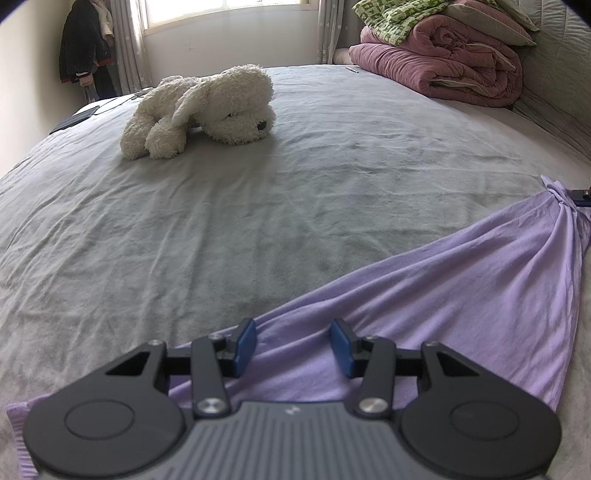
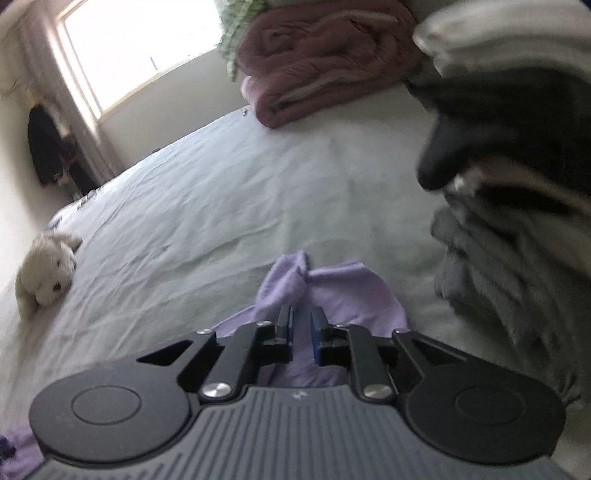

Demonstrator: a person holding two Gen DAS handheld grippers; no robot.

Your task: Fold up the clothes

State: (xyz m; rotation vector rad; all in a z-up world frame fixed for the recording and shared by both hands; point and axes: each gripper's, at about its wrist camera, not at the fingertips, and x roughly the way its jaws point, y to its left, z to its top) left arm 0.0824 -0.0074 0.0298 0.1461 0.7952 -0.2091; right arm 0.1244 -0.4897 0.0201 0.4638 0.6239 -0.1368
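A lilac garment (image 1: 461, 280) lies spread on the grey bed sheet (image 1: 258, 206), pulled into a bunched peak at the right edge of the left wrist view. My left gripper (image 1: 293, 347) hovers over the garment's near edge, open, with its blue pads (image 1: 245, 345) wide apart and only flat cloth below them. In the right wrist view my right gripper (image 2: 301, 330) is shut on a gathered corner of the lilac garment (image 2: 325, 291), which puffs up just past the narrow gap. A small part of the right gripper (image 1: 583, 195) shows beside the peak.
A white plush dog (image 1: 207, 110) lies on the far left of the bed. Folded pink quilts (image 1: 443, 70) and a green blanket (image 1: 395, 18) are piled at the back right. A blurred stack of grey and black clothes (image 2: 517, 206) stands close on the right. Dark coats (image 1: 83, 44) hang by the window.
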